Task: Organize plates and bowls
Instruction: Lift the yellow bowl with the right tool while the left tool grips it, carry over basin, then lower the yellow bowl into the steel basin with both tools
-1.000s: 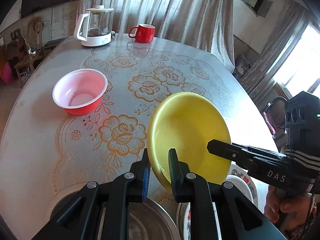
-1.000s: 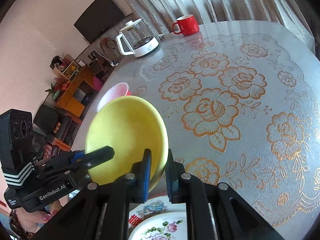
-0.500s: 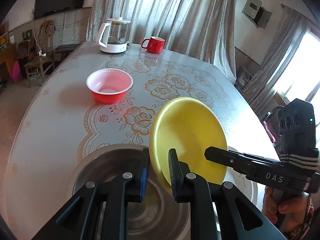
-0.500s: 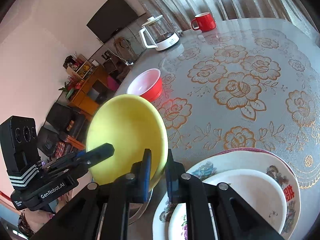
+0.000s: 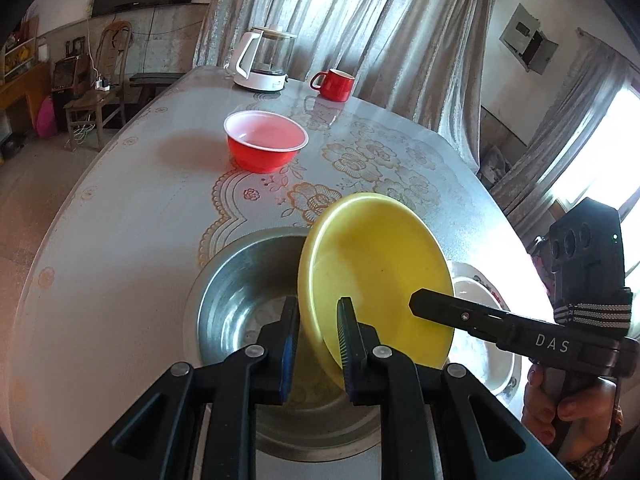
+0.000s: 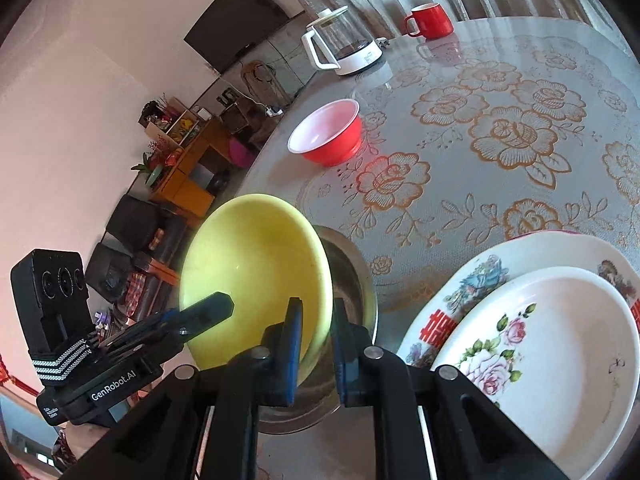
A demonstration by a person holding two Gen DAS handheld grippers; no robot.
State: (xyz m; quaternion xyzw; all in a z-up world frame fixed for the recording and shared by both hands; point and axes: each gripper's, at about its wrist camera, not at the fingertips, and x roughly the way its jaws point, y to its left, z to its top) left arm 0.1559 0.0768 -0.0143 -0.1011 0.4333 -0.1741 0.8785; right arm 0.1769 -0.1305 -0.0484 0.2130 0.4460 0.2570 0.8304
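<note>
- We see the left hand-held gripper [image 5: 318, 332] clamped on the near rim of the yellow bowl [image 5: 380, 276], its blue pads pinching the edge with only the rim's thickness between them.
- The right hand-held gripper [image 6: 316, 332] grips the same yellow bowl [image 6: 256, 272] at its opposite rim, its jaws just as narrow around the edge.
- Held by both, the bowl is tilted up on edge, off the bench [image 5: 120, 240], its hollow facing the right hand-held gripper [image 5: 416, 304].
- It hangs partly over the steel basin [image 5: 236, 300], which sits at the near edge of the bench; in the right wrist view the steel basin [image 6: 360, 276] shows just behind the yellow rim.
- To the right of the basin, a white flowered dish [image 6: 560, 360] lies stacked in a larger patterned plate [image 6: 480, 276], also near the bench edge.
- A red bowl [image 5: 266, 146] with a white inside stands alone, further out on the flowered cloth, well apart from the rest.
- At the far edge, we find a glass kettle [image 5: 266, 60] with a white handle and a red mug [image 5: 334, 85] beside it, in front of the curtains [image 5: 360, 20].
- A person's fingers [image 5: 576, 404] wrap the right gripper's handle.
</note>
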